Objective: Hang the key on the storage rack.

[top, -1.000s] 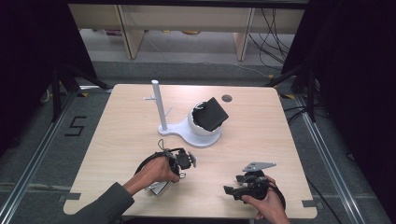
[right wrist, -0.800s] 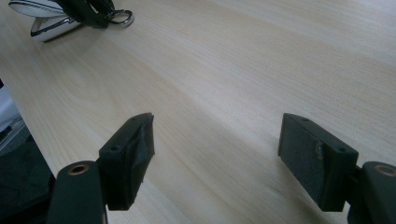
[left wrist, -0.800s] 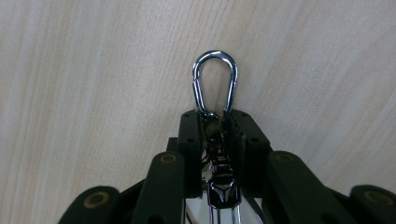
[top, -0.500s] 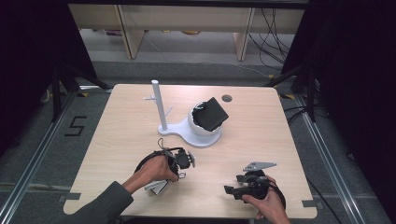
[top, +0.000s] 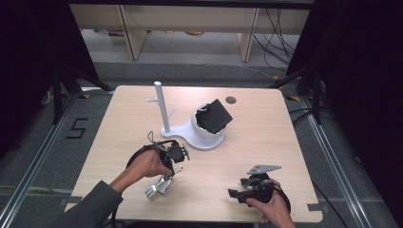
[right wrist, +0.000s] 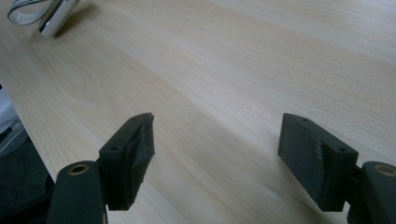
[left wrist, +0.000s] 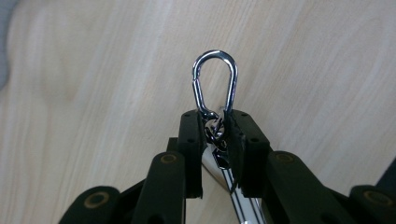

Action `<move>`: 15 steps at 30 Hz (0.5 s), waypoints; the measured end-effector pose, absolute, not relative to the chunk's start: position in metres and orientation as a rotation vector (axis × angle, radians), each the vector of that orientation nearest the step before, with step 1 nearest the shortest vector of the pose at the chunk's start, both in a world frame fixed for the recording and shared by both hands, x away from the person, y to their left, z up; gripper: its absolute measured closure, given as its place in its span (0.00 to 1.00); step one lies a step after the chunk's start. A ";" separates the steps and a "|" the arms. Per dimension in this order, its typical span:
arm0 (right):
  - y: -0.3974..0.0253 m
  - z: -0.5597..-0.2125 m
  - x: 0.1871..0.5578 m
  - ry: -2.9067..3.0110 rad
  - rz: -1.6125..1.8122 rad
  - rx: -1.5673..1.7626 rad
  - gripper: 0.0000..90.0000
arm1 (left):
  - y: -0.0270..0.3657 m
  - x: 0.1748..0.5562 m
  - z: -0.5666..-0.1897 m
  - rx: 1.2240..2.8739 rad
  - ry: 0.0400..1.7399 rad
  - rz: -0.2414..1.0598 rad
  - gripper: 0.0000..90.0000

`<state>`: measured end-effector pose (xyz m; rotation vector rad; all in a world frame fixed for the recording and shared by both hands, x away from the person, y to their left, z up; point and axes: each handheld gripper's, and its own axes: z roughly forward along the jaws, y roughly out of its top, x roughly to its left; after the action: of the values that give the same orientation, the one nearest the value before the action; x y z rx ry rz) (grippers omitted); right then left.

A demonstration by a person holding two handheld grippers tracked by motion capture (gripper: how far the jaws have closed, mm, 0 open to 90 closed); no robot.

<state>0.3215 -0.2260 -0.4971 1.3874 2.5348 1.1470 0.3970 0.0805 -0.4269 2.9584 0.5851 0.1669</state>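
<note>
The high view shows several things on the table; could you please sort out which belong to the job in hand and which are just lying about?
In the job:
- left gripper, shut on the carabiner and its chain
- metal piece hanging below that gripper

Lying about:
- white stand with its pole
- black object in the stand's bowl
- right gripper, open over bare table

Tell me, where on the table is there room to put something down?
The table is bare right of the white stand, up to the right edge. The left strip beside the stand's pole is free too. It is crowded in front, around the left gripper with its carabiner and the right gripper.
</note>
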 end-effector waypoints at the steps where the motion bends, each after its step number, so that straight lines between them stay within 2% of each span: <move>1: -0.226 -0.497 0.322 2.536 1.149 1.379 0.31 | 0.083 0.397 -0.422 2.958 0.594 0.164 0.83; 15: -0.227 -0.500 0.324 2.530 1.148 1.380 0.31 | 0.132 0.411 -0.352 2.880 0.753 0.294 0.83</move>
<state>0.3236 -0.2272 -0.5005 1.3798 2.5305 1.1483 0.4114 0.1320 -0.3524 2.8797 0.7529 0.2944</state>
